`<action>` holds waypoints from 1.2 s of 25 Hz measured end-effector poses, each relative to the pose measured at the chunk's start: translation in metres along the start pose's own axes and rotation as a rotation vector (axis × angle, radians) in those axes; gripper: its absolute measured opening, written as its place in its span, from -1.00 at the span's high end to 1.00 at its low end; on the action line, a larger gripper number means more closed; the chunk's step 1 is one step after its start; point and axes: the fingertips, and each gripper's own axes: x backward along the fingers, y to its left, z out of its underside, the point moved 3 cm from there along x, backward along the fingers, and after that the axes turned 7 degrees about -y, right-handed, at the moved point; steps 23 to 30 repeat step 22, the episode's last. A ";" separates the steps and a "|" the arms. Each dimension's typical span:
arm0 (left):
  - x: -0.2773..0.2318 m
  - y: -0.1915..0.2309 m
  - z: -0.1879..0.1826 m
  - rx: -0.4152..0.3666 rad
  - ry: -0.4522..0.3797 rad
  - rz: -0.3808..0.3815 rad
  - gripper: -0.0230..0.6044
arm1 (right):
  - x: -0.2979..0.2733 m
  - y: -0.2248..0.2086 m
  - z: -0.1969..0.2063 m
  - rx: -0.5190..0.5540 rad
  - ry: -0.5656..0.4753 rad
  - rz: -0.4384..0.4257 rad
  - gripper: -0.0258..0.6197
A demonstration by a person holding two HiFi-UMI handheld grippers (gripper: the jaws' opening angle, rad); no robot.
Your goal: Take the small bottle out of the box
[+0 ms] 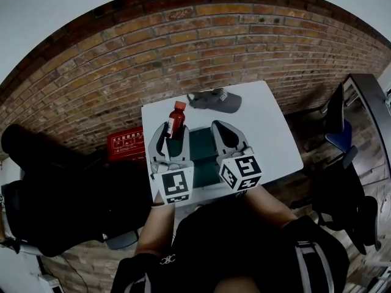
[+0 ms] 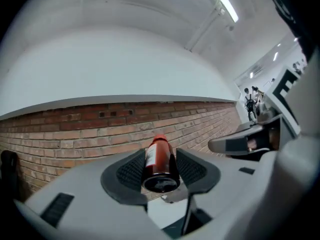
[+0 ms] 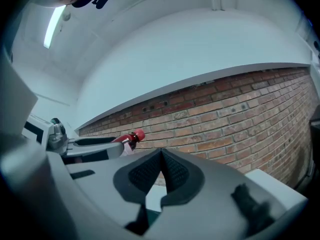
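Observation:
A small dark-red bottle (image 1: pixel 175 120) with a red cap and a white label is lifted above the table, clamped between the pads of my left gripper (image 1: pixel 173 133). In the left gripper view the bottle (image 2: pixel 160 162) points cap-first away from the camera, toward the brick wall. The dark green box (image 1: pixel 203 152) lies on the white table (image 1: pixel 269 133) below and between both grippers. My right gripper (image 1: pixel 223 135) hovers beside the left one, its pads (image 3: pixel 169 173) pressed together with nothing between them. From the right gripper view the bottle (image 3: pixel 131 137) shows at the left.
A grey cap (image 1: pixel 216 100) lies at the table's far edge. A red crate (image 1: pixel 126 144) stands on the floor left of the table. A brick wall (image 1: pixel 201 47) runs behind. Dark chairs (image 1: pixel 339 133) stand at the right.

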 end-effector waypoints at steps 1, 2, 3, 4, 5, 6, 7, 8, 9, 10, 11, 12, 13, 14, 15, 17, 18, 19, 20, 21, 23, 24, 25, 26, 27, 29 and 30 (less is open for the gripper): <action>0.001 0.002 0.001 0.005 0.001 -0.009 0.28 | -0.001 0.001 0.000 -0.001 -0.001 -0.002 0.83; 0.003 0.004 0.003 0.013 0.005 -0.016 0.28 | -0.001 0.001 0.000 -0.001 -0.001 -0.003 0.83; 0.004 0.005 0.004 0.022 0.009 -0.021 0.28 | -0.001 0.001 0.000 -0.001 -0.001 -0.003 0.83; 0.005 0.006 0.006 0.030 0.014 -0.026 0.28 | -0.002 0.001 0.000 -0.002 -0.001 -0.002 0.83; 0.006 0.007 0.007 0.035 0.017 -0.031 0.28 | -0.002 0.000 0.000 -0.003 0.000 0.001 0.83; 0.006 0.008 0.008 0.040 0.020 -0.037 0.28 | -0.002 -0.001 0.000 -0.004 0.000 0.004 0.83; 0.006 0.008 0.009 0.045 0.022 -0.043 0.28 | -0.001 -0.001 0.000 -0.003 0.000 0.008 0.83; 0.006 0.008 0.009 0.049 0.025 -0.047 0.28 | -0.001 -0.002 0.001 -0.003 0.000 0.011 0.83; 0.006 0.008 0.010 0.054 0.029 -0.049 0.28 | -0.001 -0.002 0.001 -0.002 0.001 0.013 0.83; 0.006 0.008 0.012 0.058 0.033 -0.048 0.28 | 0.000 -0.001 0.002 -0.001 0.002 0.014 0.83; 0.006 0.007 0.013 0.061 0.038 -0.046 0.28 | 0.000 0.000 0.003 0.000 0.004 0.014 0.83; 0.007 0.007 0.014 0.063 0.040 -0.044 0.28 | 0.000 0.001 0.004 0.001 0.006 0.014 0.83; 0.007 0.007 0.014 0.063 0.042 -0.043 0.28 | 0.000 0.002 0.004 0.003 0.007 0.014 0.83; 0.008 0.007 0.013 0.063 0.042 -0.044 0.28 | 0.000 0.002 0.004 0.004 0.008 0.014 0.83; 0.008 0.007 0.013 0.062 0.042 -0.044 0.28 | 0.001 0.002 0.004 0.004 0.008 0.014 0.83; 0.009 0.007 0.012 0.062 0.043 -0.044 0.28 | 0.002 0.002 0.005 0.004 0.009 0.013 0.83; 0.010 0.007 0.013 0.062 0.044 -0.043 0.28 | 0.003 0.002 0.005 0.004 0.009 0.013 0.83; 0.010 0.007 0.013 0.063 0.045 -0.041 0.28 | 0.004 0.003 0.005 0.005 0.011 0.013 0.83; 0.010 0.007 0.013 0.064 0.046 -0.038 0.28 | 0.004 0.003 0.006 0.005 0.012 0.012 0.83; 0.011 0.007 0.013 0.066 0.048 -0.036 0.28 | 0.004 0.004 0.006 0.005 0.014 0.011 0.83; 0.011 0.007 0.014 0.067 0.049 -0.033 0.28 | 0.004 0.004 0.007 0.005 0.015 0.010 0.83; 0.011 0.007 0.014 0.067 0.049 -0.033 0.28 | 0.004 0.004 0.007 0.005 0.015 0.010 0.83; 0.011 0.007 0.014 0.067 0.049 -0.033 0.28 | 0.004 0.004 0.007 0.005 0.015 0.010 0.83; 0.011 0.007 0.014 0.067 0.049 -0.033 0.28 | 0.004 0.004 0.007 0.005 0.015 0.010 0.83; 0.011 0.007 0.014 0.067 0.049 -0.033 0.28 | 0.004 0.004 0.007 0.005 0.015 0.010 0.83; 0.011 0.007 0.014 0.067 0.049 -0.033 0.28 | 0.004 0.004 0.007 0.005 0.015 0.010 0.83; 0.011 0.007 0.014 0.067 0.049 -0.033 0.28 | 0.004 0.004 0.007 0.005 0.015 0.010 0.83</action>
